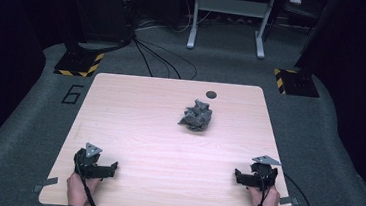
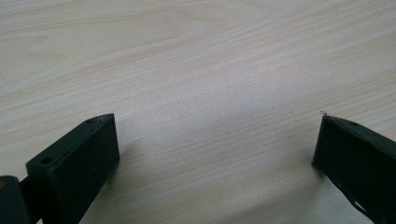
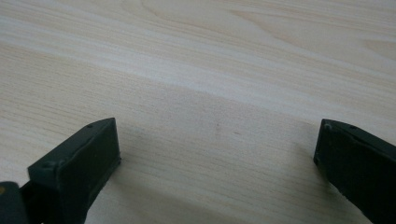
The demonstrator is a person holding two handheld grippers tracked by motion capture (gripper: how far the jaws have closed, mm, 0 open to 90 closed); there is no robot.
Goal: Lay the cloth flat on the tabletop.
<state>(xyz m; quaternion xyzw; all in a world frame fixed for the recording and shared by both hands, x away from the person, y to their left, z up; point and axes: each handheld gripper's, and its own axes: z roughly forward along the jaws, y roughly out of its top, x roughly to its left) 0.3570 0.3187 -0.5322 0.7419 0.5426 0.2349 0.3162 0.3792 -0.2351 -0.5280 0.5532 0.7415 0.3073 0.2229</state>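
**Observer:** Where are your 2 grippers?

**Operator:** Both sit low at the near edge of the table (image 1: pixel 135 104). I hold the left gripper (image 1: pixel 113 168) at about 7 o'clock and the right gripper (image 1: pixel 237 175) at about 5 o'clock. Each one's jaws stand wide apart with nothing between them; in the left gripper view and the right gripper view I see bare wood grain between the 2 black jaws. I judge this a ready stance: spread jaws, hands apart, aimed inward.

**Observer:** And the thing you work on?

**Operator:** The crumpled grey cloth (image 1: pixel 196 115) lies in a heap a little past the table's centre, toward 1 o'clock, well apart from both grippers. It is bunched and uneven, so I expect it to sag and shift when pinched; 2 grips at opposite edges would suit it.

**Observer:** Anything in the way?

**Operator:** On the table, only a small dark disc (image 1: pixel 211 94) at 12 o'clock, near the cloth's far side but not touching it. The wood between my grippers and the cloth is open. Beyond the table I see cables (image 1: pixel 160 58) on the carpet, a white frame (image 1: pixel 228 16) at the back, and striped floor plates (image 1: pixel 79 64) at 11 and 1 o'clock; none of them touch my reach.
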